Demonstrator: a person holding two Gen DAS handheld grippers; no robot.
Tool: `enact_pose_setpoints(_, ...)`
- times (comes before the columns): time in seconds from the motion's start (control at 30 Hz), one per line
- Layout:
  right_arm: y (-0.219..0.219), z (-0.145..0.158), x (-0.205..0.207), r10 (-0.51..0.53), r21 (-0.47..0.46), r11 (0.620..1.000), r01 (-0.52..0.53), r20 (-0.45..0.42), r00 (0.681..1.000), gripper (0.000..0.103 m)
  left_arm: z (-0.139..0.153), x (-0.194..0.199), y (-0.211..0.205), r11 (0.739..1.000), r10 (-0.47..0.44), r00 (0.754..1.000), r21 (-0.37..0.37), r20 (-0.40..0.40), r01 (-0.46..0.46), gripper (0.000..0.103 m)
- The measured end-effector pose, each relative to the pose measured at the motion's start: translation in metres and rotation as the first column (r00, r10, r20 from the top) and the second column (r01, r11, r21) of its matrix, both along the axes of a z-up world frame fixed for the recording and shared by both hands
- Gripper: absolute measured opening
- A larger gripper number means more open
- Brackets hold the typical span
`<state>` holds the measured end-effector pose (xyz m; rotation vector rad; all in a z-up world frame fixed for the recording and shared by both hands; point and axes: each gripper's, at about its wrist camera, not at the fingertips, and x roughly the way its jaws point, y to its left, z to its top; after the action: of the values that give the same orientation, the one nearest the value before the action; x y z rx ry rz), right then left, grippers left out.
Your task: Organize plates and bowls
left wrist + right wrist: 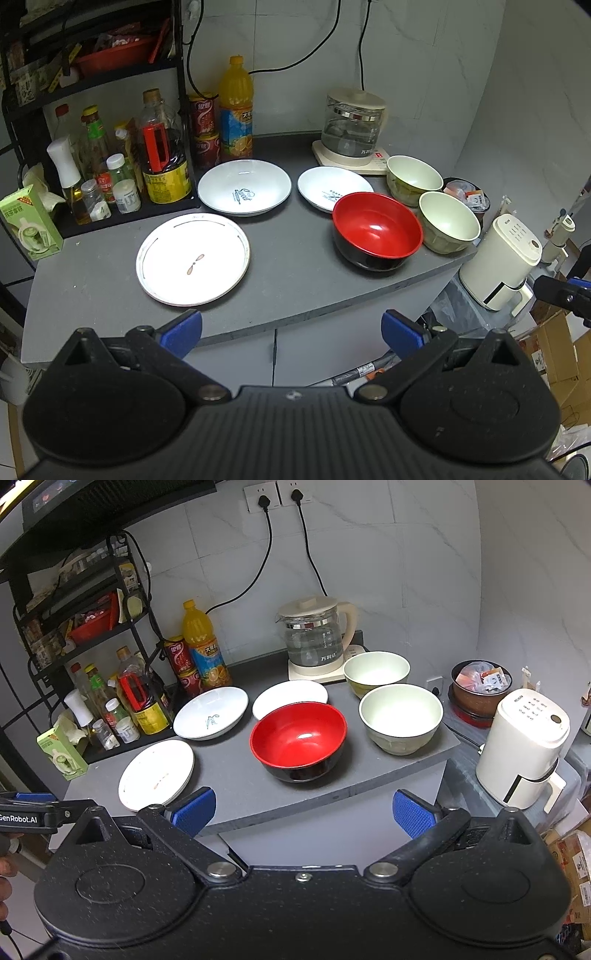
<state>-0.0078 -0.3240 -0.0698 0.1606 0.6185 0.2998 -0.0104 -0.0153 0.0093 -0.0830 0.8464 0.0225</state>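
On the grey counter (288, 288) lie a flat white plate (192, 259) (156, 773), a deep white plate with "Sweet" script (243, 187) (211, 718), a smaller white plate (325, 186) (290, 698), a red-and-black bowl (376, 230) (299, 740) and two pale green bowls, one near (448, 221) (400, 718) and one far (413, 179) (376, 672). My left gripper (291, 330) is open and empty, held before the counter's front edge. My right gripper (304, 810) is open and empty, also short of the edge.
A black rack with bottles (110, 166) stands at the left. An orange juice bottle (236, 107) and red cans (202, 114) stand behind the plates. A glass kettle (352, 127) is at the back. A white appliance (524, 751) and a filled brown pot (480, 688) are right.
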Motion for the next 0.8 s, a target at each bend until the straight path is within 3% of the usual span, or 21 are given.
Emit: enact_pose_setpoints(0.8, -0.0017, 0.0029, -0.002, 0.021, 0.01, 1.0, -0.022, 0.027, 0.999, 0.103, 0.004, -0.0034, -0.0018, 1.0, 0.022, 1.0, 0.002, -0.01, -0.022, 0.102)
